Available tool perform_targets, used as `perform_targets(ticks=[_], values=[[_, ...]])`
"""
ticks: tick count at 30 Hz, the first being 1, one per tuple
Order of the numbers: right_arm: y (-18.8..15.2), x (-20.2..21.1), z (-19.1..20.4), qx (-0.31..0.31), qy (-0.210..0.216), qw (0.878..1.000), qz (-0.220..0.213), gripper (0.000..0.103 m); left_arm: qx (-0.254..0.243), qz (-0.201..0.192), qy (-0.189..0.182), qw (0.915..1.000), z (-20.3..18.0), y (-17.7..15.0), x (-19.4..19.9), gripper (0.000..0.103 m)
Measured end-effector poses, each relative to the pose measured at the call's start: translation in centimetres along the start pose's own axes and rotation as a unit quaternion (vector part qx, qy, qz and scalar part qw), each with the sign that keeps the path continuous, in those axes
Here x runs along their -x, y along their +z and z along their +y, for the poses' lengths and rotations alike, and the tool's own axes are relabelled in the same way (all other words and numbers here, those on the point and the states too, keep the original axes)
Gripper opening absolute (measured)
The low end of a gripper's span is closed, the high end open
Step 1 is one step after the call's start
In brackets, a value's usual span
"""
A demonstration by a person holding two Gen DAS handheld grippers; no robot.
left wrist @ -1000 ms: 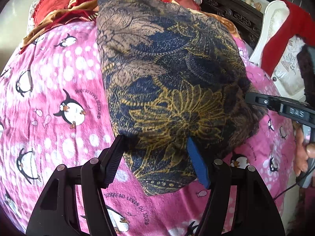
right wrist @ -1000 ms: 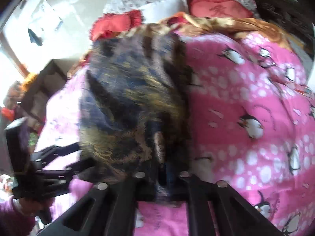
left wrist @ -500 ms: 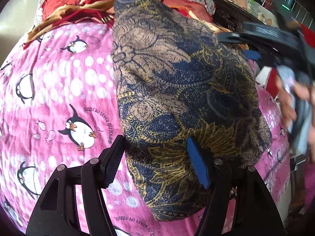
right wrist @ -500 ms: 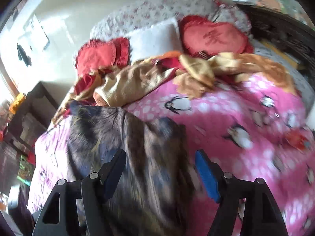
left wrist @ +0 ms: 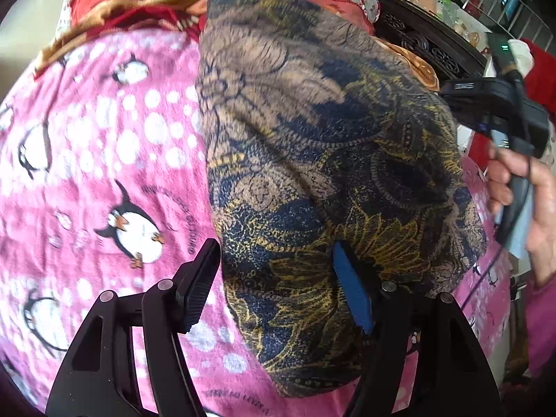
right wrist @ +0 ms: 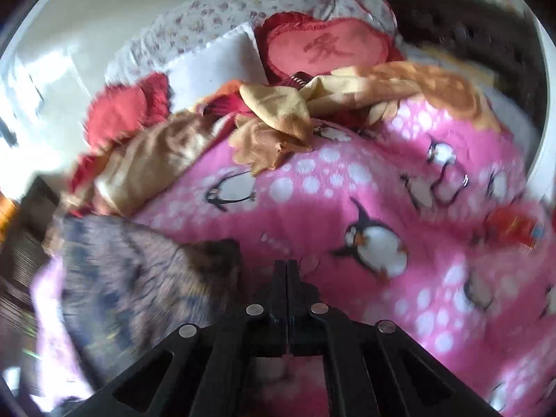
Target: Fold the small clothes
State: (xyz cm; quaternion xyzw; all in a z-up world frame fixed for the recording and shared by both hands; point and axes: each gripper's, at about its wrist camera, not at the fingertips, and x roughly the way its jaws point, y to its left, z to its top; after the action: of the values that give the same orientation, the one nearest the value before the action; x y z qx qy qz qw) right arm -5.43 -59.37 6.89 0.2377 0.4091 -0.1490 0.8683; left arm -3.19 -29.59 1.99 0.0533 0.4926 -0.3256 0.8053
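A dark blue, brown and gold floral garment lies lengthwise on the pink penguin blanket. My left gripper is open, its jaws straddling the garment's near left edge, just above it. My right gripper is shut with nothing between its fingers, above the blanket just right of the garment, which is blurred there. The right gripper also shows in the left wrist view, held in a hand at the garment's right side.
Red and tan crumpled cloths, a red heart pillow and a white pillow lie at the bed's head. A dark carved bed frame runs along the right. A red cloth hangs beyond it.
My right gripper let go of the garment, opened, lifted away to the right and has now shut empty. The left gripper stayed open and edged forward along the garment.
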Motion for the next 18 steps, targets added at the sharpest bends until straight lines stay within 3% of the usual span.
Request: perform_targets(ticks=[3,8,12,18], values=[[-0.4,3.0,0.5,0.004,0.032,0.999,-0.015,0.005,-0.015,-0.031,0.018,0.9993,-0.3,0.8,2.0,0.068],[-2.5,6.3,4.9,0.084,0.078,0.993,-0.017,0.04,-0.025,-0.06,0.04,0.9971,-0.9,3.9,3.2,0.068],[-3.5,5.7,8.1,0.126,0.095,0.987,-0.014,0.041,-0.02,-0.069,0.056,0.9958,-0.8,6.6,2.0,0.068],[-2.5,1.3,8.4,0.131,0.044,0.99,-0.009,0.041,-0.032,-0.044,0.08,0.9953,-0.9,8.4,-1.1,0.068]])
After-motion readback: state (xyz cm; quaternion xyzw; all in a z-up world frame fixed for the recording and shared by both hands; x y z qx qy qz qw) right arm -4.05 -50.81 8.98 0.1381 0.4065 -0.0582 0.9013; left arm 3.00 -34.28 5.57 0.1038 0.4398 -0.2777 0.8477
